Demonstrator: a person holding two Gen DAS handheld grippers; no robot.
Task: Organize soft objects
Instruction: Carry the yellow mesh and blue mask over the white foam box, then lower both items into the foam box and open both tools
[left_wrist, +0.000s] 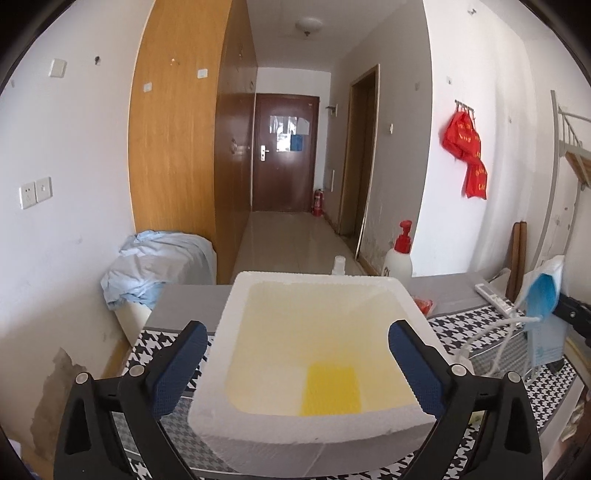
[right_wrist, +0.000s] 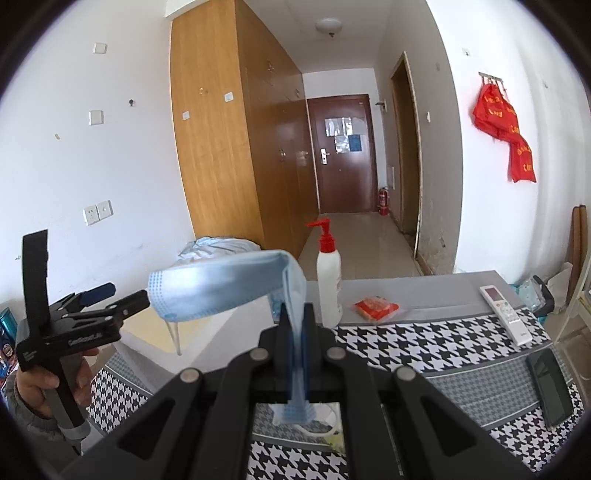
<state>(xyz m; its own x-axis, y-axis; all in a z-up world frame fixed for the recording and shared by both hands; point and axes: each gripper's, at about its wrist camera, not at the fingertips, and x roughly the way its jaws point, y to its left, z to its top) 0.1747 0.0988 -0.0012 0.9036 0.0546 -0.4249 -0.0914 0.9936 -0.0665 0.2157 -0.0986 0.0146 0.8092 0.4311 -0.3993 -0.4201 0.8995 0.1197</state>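
Yellow sponge lying in foam box at counter left edge. Left gripper fingers standing wide, empty. Right gripper fingers pinching blue mask, not yet boxed.

Tabletop ahead of me wears a black-and-white houndstooth cloth with grey bands. On its far grey strip stands a white pump bottle with a red pump, upright; just right of it lies a small red packet, flat. Further right a white remote control lies slanted, and nearer me a dark phone, face up. Beyond the table: wooden wardrobe, dark brown door, red fire extinguisher by it. Red bags hang on the right wall. Blue cloth heap sits left of the wardrobe.
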